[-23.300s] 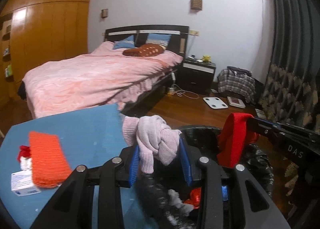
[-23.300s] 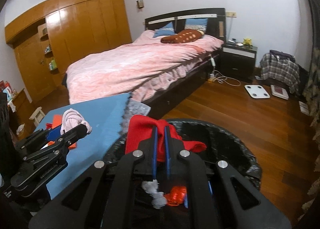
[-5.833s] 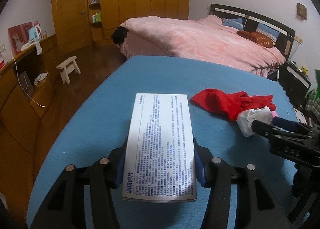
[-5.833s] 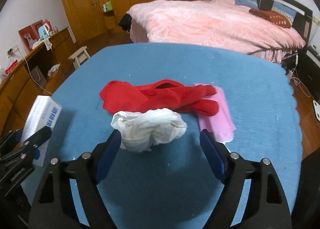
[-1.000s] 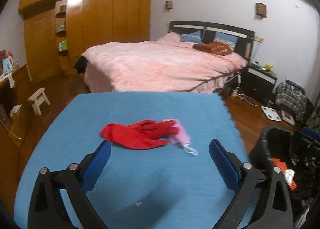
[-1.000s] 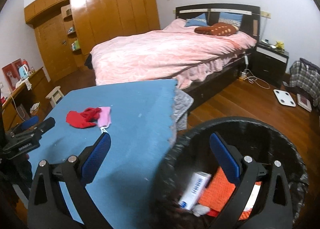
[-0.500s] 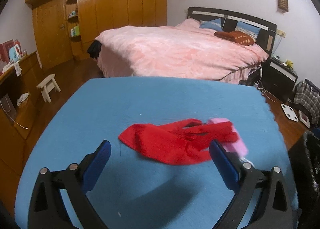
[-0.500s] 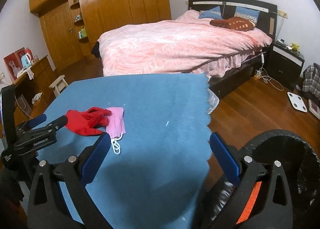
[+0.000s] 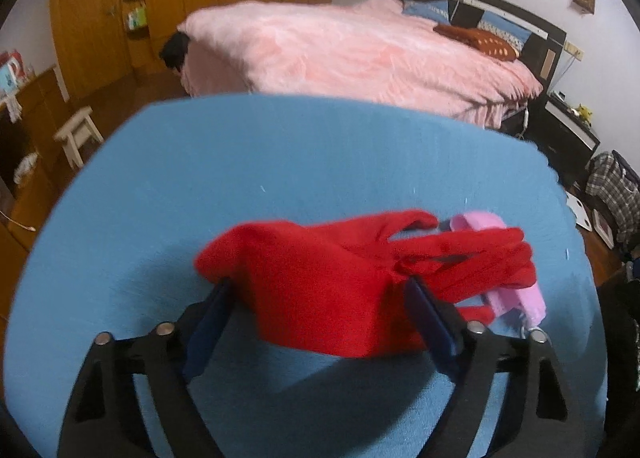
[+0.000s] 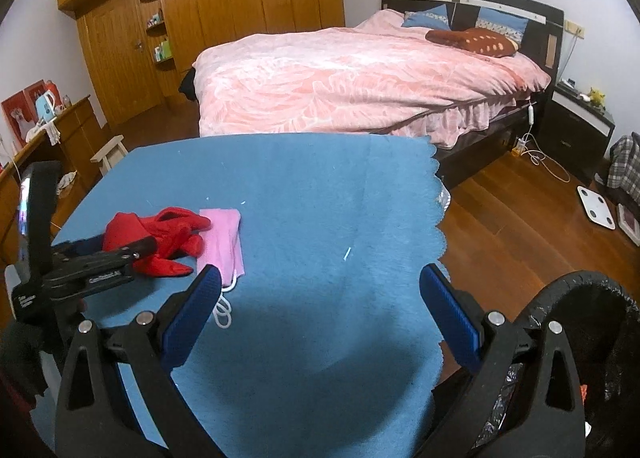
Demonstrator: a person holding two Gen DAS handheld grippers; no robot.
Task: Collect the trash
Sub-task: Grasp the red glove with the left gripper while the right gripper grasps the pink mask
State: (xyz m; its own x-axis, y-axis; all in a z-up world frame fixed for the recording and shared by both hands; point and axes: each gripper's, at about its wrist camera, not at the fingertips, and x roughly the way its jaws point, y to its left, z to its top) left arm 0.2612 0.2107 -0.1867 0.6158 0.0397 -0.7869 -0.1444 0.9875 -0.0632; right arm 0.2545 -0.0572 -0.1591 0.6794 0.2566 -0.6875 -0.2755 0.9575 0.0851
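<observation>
- Left gripper point(image 9: 316, 294): jaws closing, glove point(image 9: 320, 278) between them, pads not yet pressing.
- Right gripper point(image 10: 320, 306): wide apart, empty.
- Glove on blue cloth point(image 10: 304, 193), overlapping pink mask point(image 10: 222, 242).
- Bin point(image 10: 580, 290) at right.

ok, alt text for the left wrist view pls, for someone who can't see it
The left tool is closing its blue pads around the cuff end of a red glove lying on a blue tablecloth. A pink face mask lies partly under the glove's fingers; a bed with a pink cover stands behind.
</observation>
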